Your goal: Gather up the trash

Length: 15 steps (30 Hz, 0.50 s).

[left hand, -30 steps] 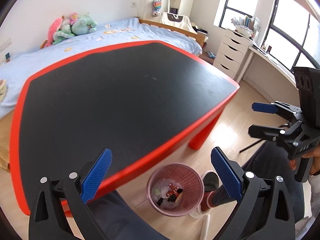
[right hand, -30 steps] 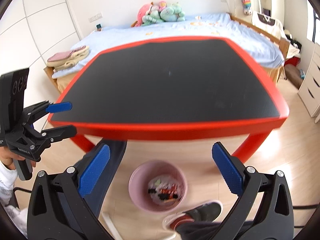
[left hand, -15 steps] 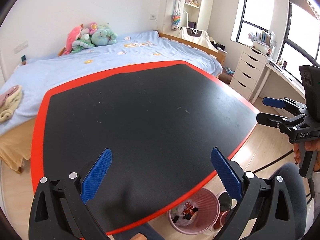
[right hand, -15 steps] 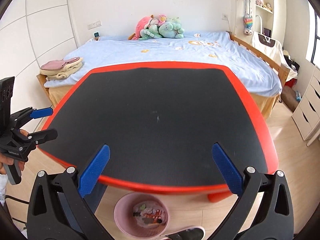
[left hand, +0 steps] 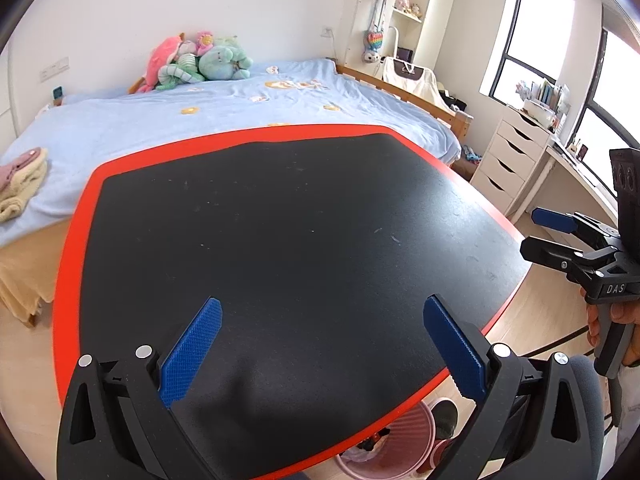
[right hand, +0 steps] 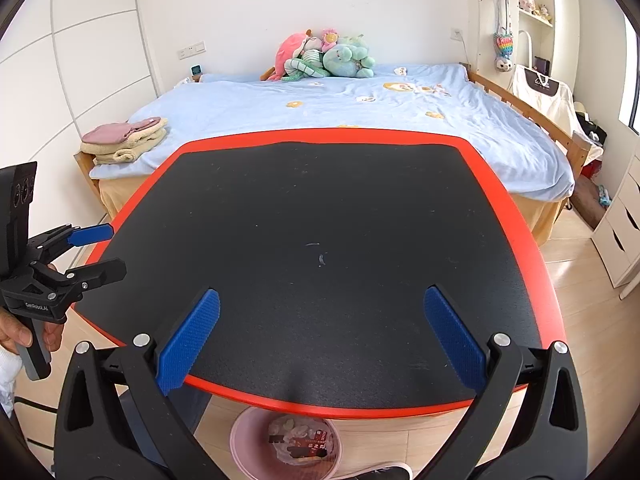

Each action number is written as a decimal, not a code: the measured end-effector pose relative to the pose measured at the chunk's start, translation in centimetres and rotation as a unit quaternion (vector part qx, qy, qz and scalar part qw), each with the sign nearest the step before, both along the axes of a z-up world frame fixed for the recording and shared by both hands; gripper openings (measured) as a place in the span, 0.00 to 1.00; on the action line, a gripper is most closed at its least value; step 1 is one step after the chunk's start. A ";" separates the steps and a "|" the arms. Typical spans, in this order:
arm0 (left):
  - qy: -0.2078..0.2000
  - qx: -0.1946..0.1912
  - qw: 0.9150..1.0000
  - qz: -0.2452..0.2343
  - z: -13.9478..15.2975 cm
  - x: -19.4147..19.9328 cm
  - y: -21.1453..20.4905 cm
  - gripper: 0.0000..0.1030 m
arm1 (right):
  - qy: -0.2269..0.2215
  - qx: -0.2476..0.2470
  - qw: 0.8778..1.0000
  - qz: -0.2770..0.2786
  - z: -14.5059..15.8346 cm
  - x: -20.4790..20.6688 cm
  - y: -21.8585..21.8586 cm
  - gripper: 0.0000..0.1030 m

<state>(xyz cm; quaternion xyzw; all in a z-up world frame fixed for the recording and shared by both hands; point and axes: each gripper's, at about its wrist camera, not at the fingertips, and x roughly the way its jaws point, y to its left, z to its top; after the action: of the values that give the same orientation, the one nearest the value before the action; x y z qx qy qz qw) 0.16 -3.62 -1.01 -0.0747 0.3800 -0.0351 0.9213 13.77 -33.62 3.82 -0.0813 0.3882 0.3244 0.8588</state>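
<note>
Table before me, bed behind it.
My left gripper [left hand: 322, 346] and right gripper [right hand: 320, 334] hang apart over the table [right hand: 320, 216]'s near edge; bin [right hand: 286, 442] under it at 6 o'clock, toys [right hand: 324, 58] at 12, drawers [left hand: 508, 160] at 2.

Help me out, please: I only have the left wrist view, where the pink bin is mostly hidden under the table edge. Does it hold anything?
Observer: Yes. The right wrist view looks down into the pink bin on the floor below the table's near edge. It holds crumpled wrappers, including a red packet.
Operator: Thanks. How does my left tool look from over there?
Observer: The left tool is open and empty, near the table's left edge, with a hand gripping its handle.
</note>
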 end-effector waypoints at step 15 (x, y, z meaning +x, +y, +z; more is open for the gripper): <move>-0.003 0.013 1.000 0.005 0.2 -0.1 -0.2 0.94 | 0.000 -0.001 1.000 0.002 0.0 0.1 0.2 0.97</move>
<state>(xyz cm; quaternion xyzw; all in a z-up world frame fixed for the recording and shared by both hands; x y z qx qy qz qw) 0.09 -3.78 -0.78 -0.0649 0.3769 -0.0256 0.9236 13.88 -33.39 3.84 -0.0829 0.3882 0.3261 0.8580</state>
